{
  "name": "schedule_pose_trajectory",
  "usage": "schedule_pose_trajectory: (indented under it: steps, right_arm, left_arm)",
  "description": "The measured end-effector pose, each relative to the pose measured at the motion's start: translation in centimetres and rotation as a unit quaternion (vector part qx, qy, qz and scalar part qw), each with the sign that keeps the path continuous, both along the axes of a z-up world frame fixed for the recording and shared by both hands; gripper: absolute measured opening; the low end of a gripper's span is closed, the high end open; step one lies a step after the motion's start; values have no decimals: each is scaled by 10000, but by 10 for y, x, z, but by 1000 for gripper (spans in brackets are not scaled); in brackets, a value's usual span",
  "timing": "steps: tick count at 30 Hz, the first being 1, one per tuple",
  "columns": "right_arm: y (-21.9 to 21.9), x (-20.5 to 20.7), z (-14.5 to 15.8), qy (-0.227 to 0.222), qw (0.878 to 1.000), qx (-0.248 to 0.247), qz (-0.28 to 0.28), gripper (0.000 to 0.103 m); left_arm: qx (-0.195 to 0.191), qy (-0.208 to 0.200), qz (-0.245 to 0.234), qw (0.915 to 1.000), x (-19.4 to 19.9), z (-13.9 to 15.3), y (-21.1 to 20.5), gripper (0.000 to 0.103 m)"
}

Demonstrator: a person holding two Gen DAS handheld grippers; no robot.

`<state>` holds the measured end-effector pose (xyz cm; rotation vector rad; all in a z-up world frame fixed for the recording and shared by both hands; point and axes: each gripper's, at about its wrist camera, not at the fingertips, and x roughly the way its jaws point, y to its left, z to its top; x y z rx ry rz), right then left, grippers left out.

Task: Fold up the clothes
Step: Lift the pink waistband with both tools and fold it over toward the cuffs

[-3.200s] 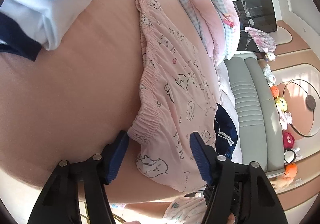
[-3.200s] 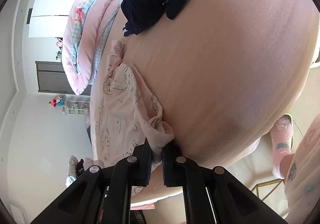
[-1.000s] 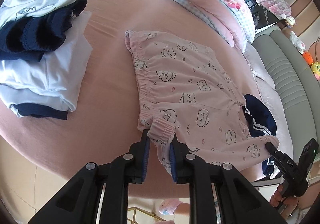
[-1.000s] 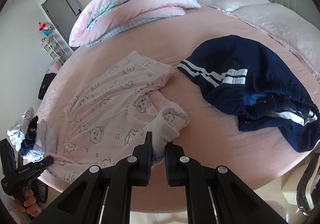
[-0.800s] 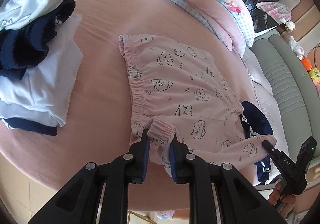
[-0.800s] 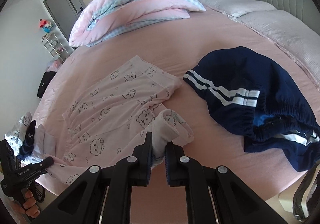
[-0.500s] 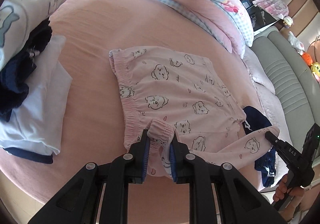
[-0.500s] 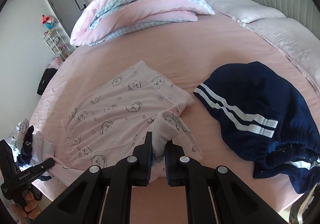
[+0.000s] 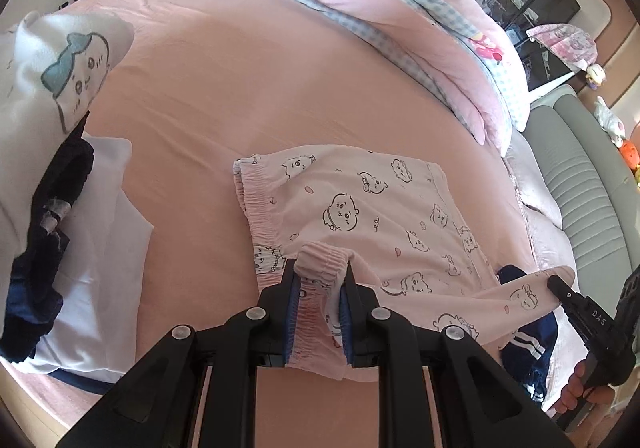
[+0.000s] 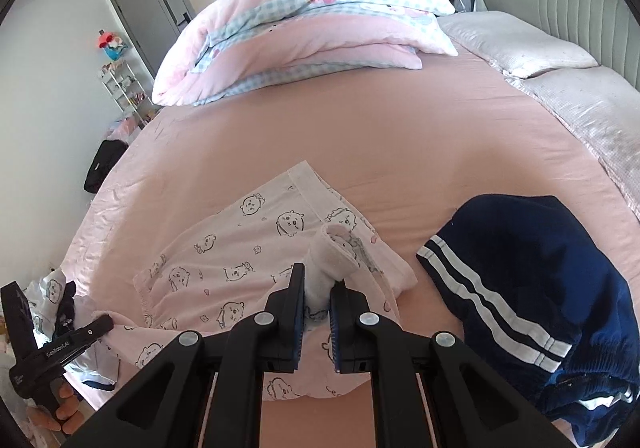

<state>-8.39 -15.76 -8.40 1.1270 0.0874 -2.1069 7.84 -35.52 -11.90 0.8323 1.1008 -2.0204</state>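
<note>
Pink cartoon-print pajama shorts (image 9: 372,204) lie on the pink bed, near edge lifted. My left gripper (image 9: 319,280) is shut on the elastic waistband corner and holds it above the bed. My right gripper (image 10: 317,288) is shut on the white-lined leg hem of the same shorts (image 10: 240,248). The right gripper also shows at the right edge of the left wrist view (image 9: 560,286), and the left gripper at the lower left of the right wrist view (image 10: 106,322). The cloth hangs between the two.
A stack of folded clothes (image 9: 60,208) sits at the left. Navy shorts with white stripes (image 10: 532,288) lie at the right. A folded pink and blue checked quilt (image 10: 304,32) lies at the far side. A grey headboard (image 10: 560,4) and pillows stand at the right.
Both grippers have carried the held edge of the pink shorts forward over the bed. The near half now drapes over the far half and the shorts look shorter.
</note>
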Motion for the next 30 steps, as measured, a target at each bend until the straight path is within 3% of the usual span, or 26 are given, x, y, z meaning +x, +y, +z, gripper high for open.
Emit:
schedule_pose_trajectory:
  steps: [16,20,24,30]
  right_arm:
    - [-80,-41,6,279,9979,438,377,8]
    - [-84,-40,8,312,9978,426,393,8]
    - [-84,-43,9,360,9976,460,377,8]
    - [-85,-55,7,300,9983,438,231,8]
  left_arm:
    - [240,-37,725,9971,-13,-9,-36,16]
    - [44,-58,906,9959,-15,-2,-20,16]
    - [-276,-328,748,9963,-31,4,-12,16]
    - [-100,-354,960,9947,-40,2,-26,16]
